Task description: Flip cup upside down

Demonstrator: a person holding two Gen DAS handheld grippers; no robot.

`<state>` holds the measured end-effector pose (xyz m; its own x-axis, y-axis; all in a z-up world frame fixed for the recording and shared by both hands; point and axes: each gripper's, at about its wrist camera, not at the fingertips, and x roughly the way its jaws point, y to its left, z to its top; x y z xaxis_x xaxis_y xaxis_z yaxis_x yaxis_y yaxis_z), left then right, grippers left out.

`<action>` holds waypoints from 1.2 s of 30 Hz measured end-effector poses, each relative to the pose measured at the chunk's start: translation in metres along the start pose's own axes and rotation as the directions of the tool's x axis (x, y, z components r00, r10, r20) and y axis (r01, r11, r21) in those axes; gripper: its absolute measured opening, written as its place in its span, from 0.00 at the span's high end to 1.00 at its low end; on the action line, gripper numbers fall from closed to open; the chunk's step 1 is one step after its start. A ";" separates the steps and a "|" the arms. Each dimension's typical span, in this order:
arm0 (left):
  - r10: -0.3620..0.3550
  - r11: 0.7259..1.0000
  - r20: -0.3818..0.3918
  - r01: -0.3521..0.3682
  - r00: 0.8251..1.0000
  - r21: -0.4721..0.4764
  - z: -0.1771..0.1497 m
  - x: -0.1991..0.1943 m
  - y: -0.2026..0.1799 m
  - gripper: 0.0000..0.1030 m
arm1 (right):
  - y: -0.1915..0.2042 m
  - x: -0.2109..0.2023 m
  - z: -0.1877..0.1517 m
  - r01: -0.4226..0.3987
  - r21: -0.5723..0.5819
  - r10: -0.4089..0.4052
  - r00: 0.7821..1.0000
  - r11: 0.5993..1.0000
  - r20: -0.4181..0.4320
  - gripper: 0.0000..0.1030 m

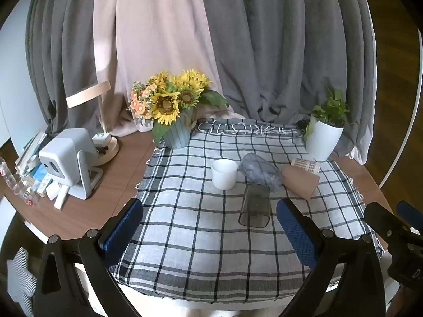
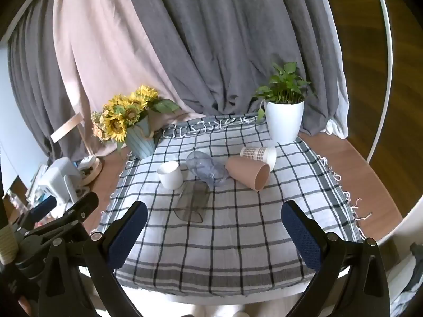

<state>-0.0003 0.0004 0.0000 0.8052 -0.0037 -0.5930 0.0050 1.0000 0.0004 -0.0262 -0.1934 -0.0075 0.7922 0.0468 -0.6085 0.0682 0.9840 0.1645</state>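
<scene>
Several cups sit on a checked cloth (image 1: 201, 237). A white cup (image 1: 224, 173) (image 2: 170, 175) stands upright, mouth up. A clear square glass (image 1: 255, 206) (image 2: 192, 203) lies on its side, mouth toward me. A bluish clear glass (image 1: 260, 171) (image 2: 206, 169), a tan cup (image 1: 301, 181) (image 2: 249, 173) and a patterned paper cup (image 1: 305, 164) (image 2: 259, 153) also lie on their sides. My left gripper (image 1: 208, 227) is open and empty, above the cloth's near part. My right gripper (image 2: 214, 227) is open and empty, likewise short of the cups.
A sunflower vase (image 1: 175, 132) (image 2: 140, 142) stands at the cloth's back left, a white plant pot (image 1: 322, 138) (image 2: 284, 121) at the back right. A white device (image 1: 68, 158) and a lamp base (image 1: 107, 145) sit on the wooden table (image 1: 119, 174) at left. Curtains hang behind.
</scene>
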 end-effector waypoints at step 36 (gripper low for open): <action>0.003 1.000 -0.007 -0.003 1.000 0.008 0.001 -0.002 -0.010 0.00 | 0.002 0.001 0.004 0.003 -0.002 -0.003 1.000 1.000 -0.006 0.01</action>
<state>-0.0010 -0.0099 0.0022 0.8008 -0.0003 -0.5989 0.0071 0.9999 0.0091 -0.0230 -0.1924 -0.0049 0.7885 0.0447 -0.6135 0.0695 0.9845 0.1610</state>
